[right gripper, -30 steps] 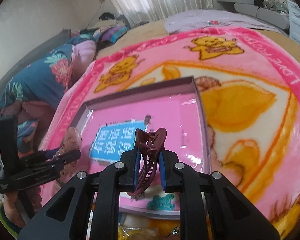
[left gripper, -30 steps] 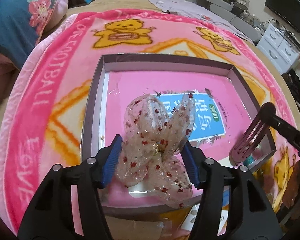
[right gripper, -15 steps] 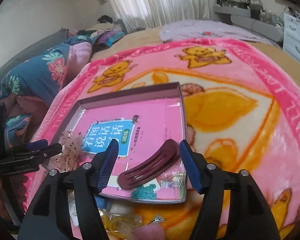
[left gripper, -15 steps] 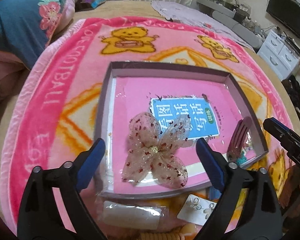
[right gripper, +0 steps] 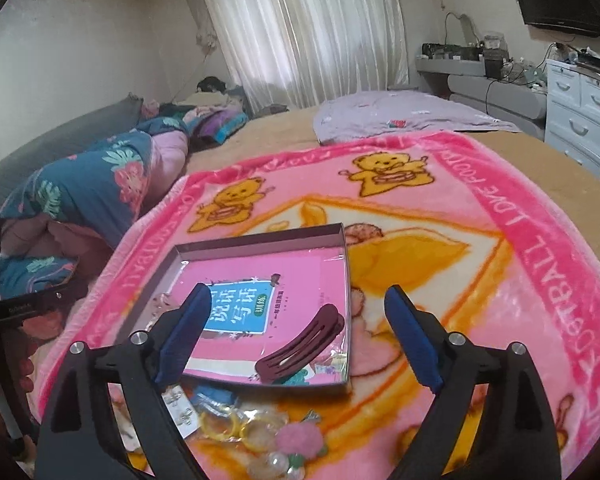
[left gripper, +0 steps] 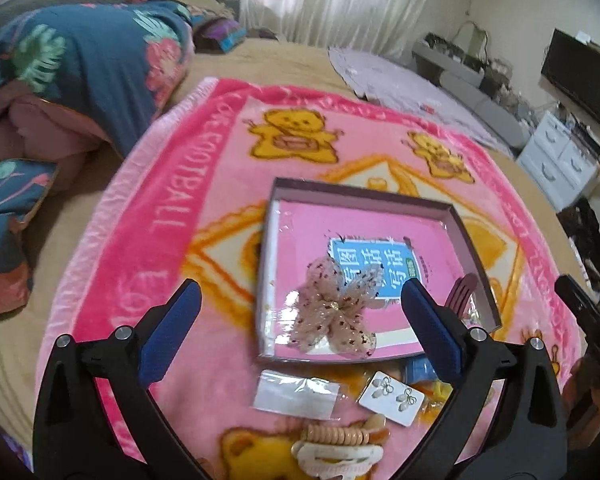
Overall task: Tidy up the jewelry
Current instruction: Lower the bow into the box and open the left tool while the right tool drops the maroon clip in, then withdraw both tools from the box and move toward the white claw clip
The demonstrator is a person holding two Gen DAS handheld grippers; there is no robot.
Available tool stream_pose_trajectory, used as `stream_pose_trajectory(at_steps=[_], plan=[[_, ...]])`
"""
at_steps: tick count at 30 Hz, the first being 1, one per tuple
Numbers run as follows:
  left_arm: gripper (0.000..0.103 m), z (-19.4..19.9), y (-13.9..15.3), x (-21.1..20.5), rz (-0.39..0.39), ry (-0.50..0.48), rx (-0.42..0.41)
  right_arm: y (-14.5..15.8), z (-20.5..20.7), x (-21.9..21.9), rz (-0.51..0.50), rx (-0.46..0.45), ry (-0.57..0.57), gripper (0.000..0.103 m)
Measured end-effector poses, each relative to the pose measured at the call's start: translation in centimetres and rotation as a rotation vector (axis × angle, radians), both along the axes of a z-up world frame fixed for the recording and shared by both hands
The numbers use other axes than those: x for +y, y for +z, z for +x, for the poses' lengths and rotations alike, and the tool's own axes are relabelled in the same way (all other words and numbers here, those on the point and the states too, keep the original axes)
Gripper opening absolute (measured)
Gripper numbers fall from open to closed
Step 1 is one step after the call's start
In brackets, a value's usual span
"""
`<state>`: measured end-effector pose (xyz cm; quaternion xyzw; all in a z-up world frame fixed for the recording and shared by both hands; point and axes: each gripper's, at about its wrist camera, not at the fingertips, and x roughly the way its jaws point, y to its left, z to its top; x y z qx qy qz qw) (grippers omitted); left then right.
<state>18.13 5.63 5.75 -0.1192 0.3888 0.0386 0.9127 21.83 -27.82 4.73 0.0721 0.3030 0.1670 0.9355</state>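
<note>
A shallow grey box (left gripper: 364,194) with a pink book cover inside lies on the pink bear blanket (left gripper: 148,216). A sheer spotted bow (left gripper: 334,310) lies in its near left part. A maroon hair clip (right gripper: 300,344) lies in its near right corner; only its tip (left gripper: 462,292) shows in the left wrist view. My left gripper (left gripper: 298,332) is open and empty, raised in front of the box. My right gripper (right gripper: 298,336) is open and empty, above the box's near edge. Loose pieces lie in front of the box: an earring card (left gripper: 392,398), a clear bag (left gripper: 296,394), a bead bracelet (left gripper: 336,436).
Yellow rings (right gripper: 220,426), a pink pompom (right gripper: 300,440) and pearls (right gripper: 278,460) lie on the blanket below the box. A blue floral quilt (left gripper: 80,72) is heaped at the left. White drawers (right gripper: 580,116) and a TV (left gripper: 580,80) stand at the right.
Both grippers opened and let go: the bow and the maroon clip now lie in the box. Both grippers have pulled back and up from the box.
</note>
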Motion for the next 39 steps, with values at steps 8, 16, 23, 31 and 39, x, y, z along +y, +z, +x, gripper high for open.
stream_pose_trajectory(at_steps=[8,16,23,31,39], plan=[[0.093,-3.4,1.6,0.2,-0.038,0.010,-0.045,1.7,-3.3,0.5,-0.012,-0.028,0.018,0.094],[0.093,-6.5,2.9,0.1,-0.042,0.002,-0.096,3.8,-6.5,1.2,-0.021,-0.066,0.041,0.094],[0.093,-8.9,3.8,0.1,-0.028,0.009,-0.127,4.5,-8.4,1.2,-0.012,-0.076,0.060,0.095],[0.094,-10.8,3.5,0.1,0.007,0.009,-0.119,4.2,-9.9,1.9,-0.033,-0.073,0.086,0.095],[0.093,-12.4,2.6,0.5,0.015,0.020,-0.099,2.8,-11.3,2.8,-0.076,-0.061,0.134,0.095]])
